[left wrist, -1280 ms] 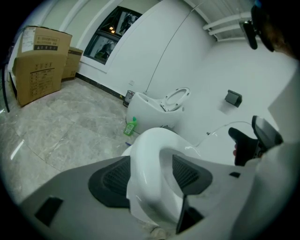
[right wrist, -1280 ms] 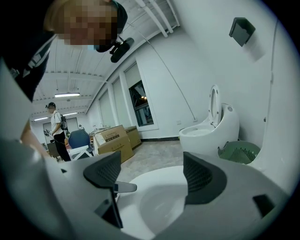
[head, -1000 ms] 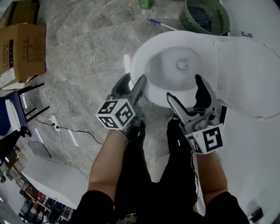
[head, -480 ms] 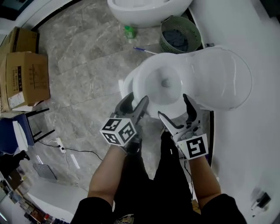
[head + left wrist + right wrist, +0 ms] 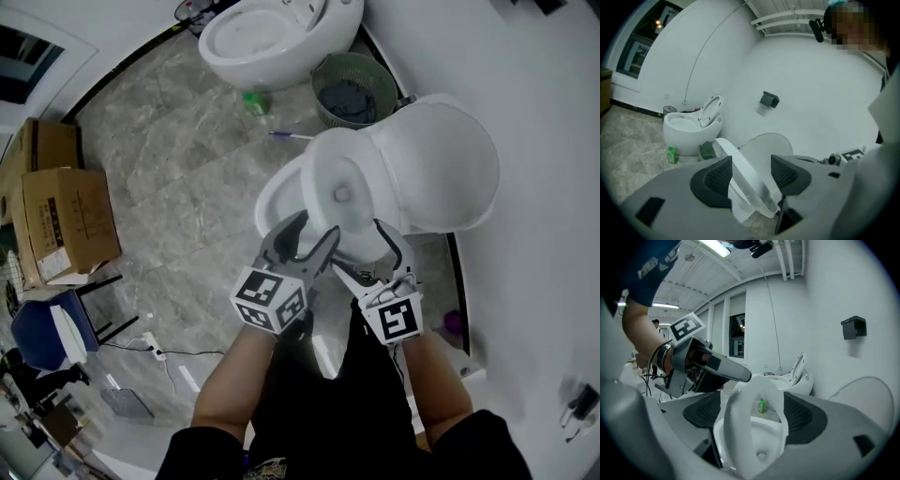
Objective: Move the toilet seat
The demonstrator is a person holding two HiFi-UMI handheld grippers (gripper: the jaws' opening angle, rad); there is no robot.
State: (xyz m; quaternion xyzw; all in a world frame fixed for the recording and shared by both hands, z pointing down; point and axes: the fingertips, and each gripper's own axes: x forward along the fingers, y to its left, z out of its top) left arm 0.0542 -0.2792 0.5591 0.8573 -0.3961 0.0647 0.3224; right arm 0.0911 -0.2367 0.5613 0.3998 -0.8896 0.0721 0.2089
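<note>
Toilet seat (image 5: 738, 427), one, stands half-raised between the parted jaws of two grippers: left gripper (image 5: 751, 164), jaws just narrowing, and right gripper (image 5: 752, 401). Two toilets: near toilet (image 5: 275, 204), far toilet (image 5: 272, 37).

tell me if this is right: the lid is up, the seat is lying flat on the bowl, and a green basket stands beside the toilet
Not quite: the seat is tilted up off the bowl, not flat on it, as the right gripper view shows. The lid is up and a green basket stands beside the toilet.
</note>
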